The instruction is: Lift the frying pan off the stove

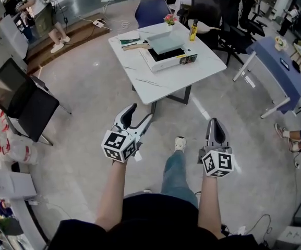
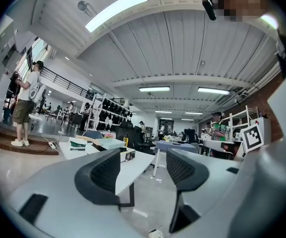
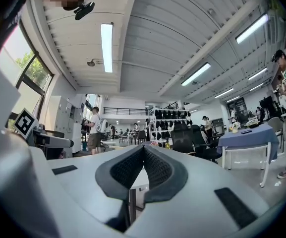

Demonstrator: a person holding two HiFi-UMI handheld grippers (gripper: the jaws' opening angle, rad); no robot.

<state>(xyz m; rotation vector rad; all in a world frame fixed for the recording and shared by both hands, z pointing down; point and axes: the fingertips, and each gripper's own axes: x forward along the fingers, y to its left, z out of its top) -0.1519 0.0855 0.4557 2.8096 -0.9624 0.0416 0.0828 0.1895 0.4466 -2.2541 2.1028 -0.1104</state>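
A white table [image 1: 205, 61] stands ahead of me, well beyond both grippers. On it sits a white stove with a black top [image 1: 166, 56], and a pale green flat piece [image 1: 166, 41] lies over it. No frying pan is clearly visible. A brownish handle-like piece [image 1: 137, 47] pokes out at the stove's left. My left gripper [image 1: 141, 113] is held open in the air over the floor, with nothing between its jaws. The same table [image 2: 143, 160] shows between the left gripper's [image 2: 143, 170] jaws. My right gripper [image 1: 214, 123] is shut and empty, and its pads [image 3: 155, 168] meet.
Also on the table are a yellow bottle [image 1: 193, 30], small flowers [image 1: 170, 20] and a green book [image 1: 130, 40]. Black folding chairs [image 1: 22, 98] stand at the left, a blue chair [image 1: 151, 12] and black office chairs [image 1: 213, 9] behind the table, and a blue table [image 1: 275, 61] at the right. People stand around.
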